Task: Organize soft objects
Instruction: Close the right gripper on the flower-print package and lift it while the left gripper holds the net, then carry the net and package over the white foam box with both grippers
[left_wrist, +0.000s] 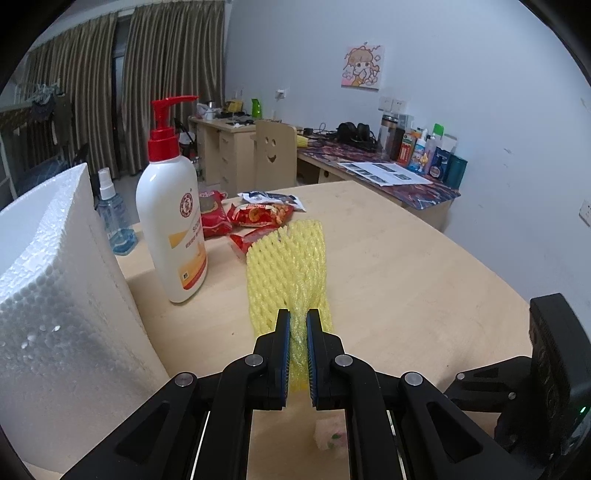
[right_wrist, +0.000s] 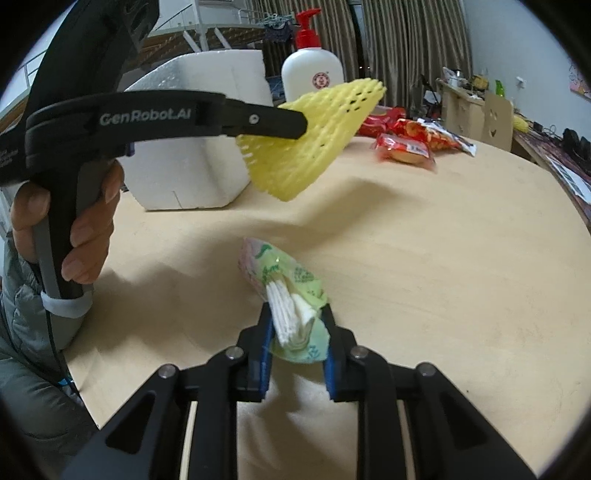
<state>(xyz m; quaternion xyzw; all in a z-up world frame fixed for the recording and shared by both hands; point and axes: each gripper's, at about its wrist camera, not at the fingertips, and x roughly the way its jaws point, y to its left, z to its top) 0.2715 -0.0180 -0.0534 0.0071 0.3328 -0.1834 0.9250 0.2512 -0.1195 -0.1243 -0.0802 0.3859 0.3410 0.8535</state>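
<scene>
The left gripper (left_wrist: 298, 314) is squeezing one end of a yellow foam net (left_wrist: 287, 260). Its two fingers are pressed close together with the net pinched between them. In the right wrist view the same net (right_wrist: 310, 136) hangs up in the air above the wooden table (right_wrist: 424, 258), out past the tip of the left gripper (right_wrist: 301, 127). A hand (right_wrist: 79, 225) is wrapped around that gripper's handle.

The right gripper (right_wrist: 295, 314) is holding a soft pack of tissues (right_wrist: 284, 280). The pack is green and pink, and white tissues stick out of its open end between the fingers. The far end of the pack points toward the net. I cannot tell if the pack touches the table.

Behind the net, on the left, sits a big white foam box (right_wrist: 192, 125). Just past the box stands a white pump bottle (left_wrist: 171, 221) with a red top. A small clear spray bottle (left_wrist: 114, 218) stands beside the pump bottle, between it and the box.

Farther than the net lie red snack packets (left_wrist: 255, 218) on the table. They are well apart from the tissues.

Far behind the snack packets is a small wooden chair (left_wrist: 275, 153) with a smiley face cut in its back, and brown curtains (left_wrist: 173, 66) hang beyond it.
</scene>
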